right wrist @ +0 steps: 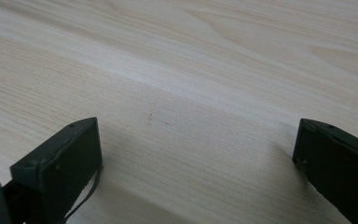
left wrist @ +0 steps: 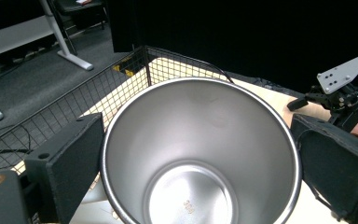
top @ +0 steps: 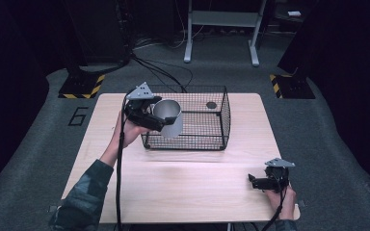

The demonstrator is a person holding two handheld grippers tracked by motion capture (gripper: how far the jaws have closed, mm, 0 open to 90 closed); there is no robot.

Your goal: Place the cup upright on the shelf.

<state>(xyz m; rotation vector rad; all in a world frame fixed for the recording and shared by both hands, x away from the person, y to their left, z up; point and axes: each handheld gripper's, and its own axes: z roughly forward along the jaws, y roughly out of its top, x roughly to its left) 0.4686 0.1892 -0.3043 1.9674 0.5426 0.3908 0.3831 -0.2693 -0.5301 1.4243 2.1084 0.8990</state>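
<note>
currently left tool (top: 160,120) grips steel cup (top: 168,117) beside wire basket (top: 207,120).

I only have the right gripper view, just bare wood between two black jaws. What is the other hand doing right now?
Observer: The left tongs are shut on a metal cup, held at the left end of a wire basket.
Operator: Is the cup inside the basket yet?
Observer: From the high view it sits at the basket's left wall, tilted; whether it is fully inside I cannot tell.
Operator: Anything in the cup?
Observer: No, the left gripper view looks straight into it and its bottom is bare.
Operator: And where are my tongs?
Observer: The right tongs are open, low over the table near its front right corner, well apart from the basket.
</note>
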